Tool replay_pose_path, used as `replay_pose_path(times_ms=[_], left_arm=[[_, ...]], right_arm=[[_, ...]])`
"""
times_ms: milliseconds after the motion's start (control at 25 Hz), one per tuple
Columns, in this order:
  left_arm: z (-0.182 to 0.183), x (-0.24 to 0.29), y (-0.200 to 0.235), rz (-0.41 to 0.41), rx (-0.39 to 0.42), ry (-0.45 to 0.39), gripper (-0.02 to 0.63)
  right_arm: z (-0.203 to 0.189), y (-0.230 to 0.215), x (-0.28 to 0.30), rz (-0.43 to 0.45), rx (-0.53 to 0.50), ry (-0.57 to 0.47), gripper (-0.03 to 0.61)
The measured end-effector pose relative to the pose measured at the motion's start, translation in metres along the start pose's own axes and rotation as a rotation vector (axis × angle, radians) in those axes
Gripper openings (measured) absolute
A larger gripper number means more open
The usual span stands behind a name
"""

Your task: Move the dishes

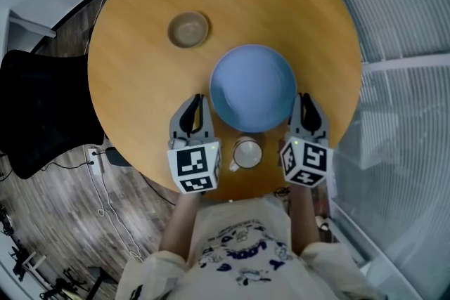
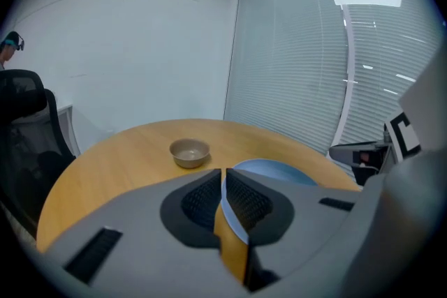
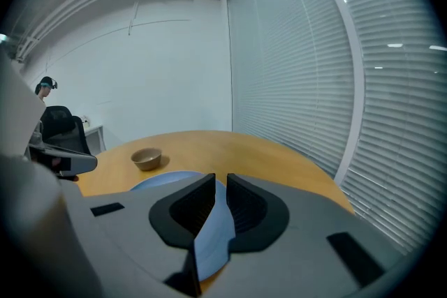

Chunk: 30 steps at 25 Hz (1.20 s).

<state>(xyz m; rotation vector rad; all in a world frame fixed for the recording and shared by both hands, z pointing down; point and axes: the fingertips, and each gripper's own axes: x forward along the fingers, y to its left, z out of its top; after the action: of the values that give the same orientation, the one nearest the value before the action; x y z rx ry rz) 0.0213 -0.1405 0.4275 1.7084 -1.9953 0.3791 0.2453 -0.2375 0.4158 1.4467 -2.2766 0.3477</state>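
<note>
Wood tabletop (image 1: 140, 60), round, honey-coloured, smooth with a faint grain and a low sheen. Over its near half I noted the pale-blue round shallow bowl (image 1: 253, 84), matte, with a thin rim and a wide even curve. Beyond it and to its left sat a small beige-brown ceramic bowl (image 1: 188, 29), deeper-sided, well apart from the blue one. A white cylindrical cup (image 1: 247, 153) stood at the near edge of the table, just beside the blue bowl's near rim and between my two tools.

The left gripper (image 1: 200, 100), grey matte plastic with black ribbed pads, met the blue bowl at its left rim. In the left gripper view (image 2: 223, 181) its jaws stood clenched, with only that thin rim (image 2: 279, 172) between the pads. The right gripper (image 1: 302, 98), of the same build, met the opposite rim. In the right gripper view (image 3: 216, 195) a slim gap showed between the jaws, and the blue rim (image 3: 157, 181) filled it, so I logged it as grasping the bowl. I could not tell whether the bowl's base touched the wood.
</note>
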Motion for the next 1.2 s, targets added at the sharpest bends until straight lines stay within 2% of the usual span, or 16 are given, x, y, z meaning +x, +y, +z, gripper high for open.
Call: replay_pose_path(times_ms=[240,520,760,960,1200], left_arm=[[-0.030,0.024,-0.007,0.002,-0.043,0.086,0.011],[-0.054,0.045,-0.014,-0.010,-0.087,0.132,0.104],[-0.077,0.060,-0.021,-0.027,-0.055,0.195,0.112],[-0.089,0.067,-0.018,-0.005,-0.093,0.212,0.112],[-0.099,0.072,-0.018,0.023,-0.097,0.247,0.112]], right_arm=[[-0.026,-0.015,0.024,0.014,0.003,0.059,0.078],[-0.061,-0.025,0.044,0.020,0.024,0.131,0.095],[-0.085,-0.032,0.055,0.019,0.056,0.190,0.095],[-0.100,-0.032,0.065,0.022,0.068,0.234,0.095],[-0.111,-0.029,0.069,0.050,0.071,0.271,0.094]])
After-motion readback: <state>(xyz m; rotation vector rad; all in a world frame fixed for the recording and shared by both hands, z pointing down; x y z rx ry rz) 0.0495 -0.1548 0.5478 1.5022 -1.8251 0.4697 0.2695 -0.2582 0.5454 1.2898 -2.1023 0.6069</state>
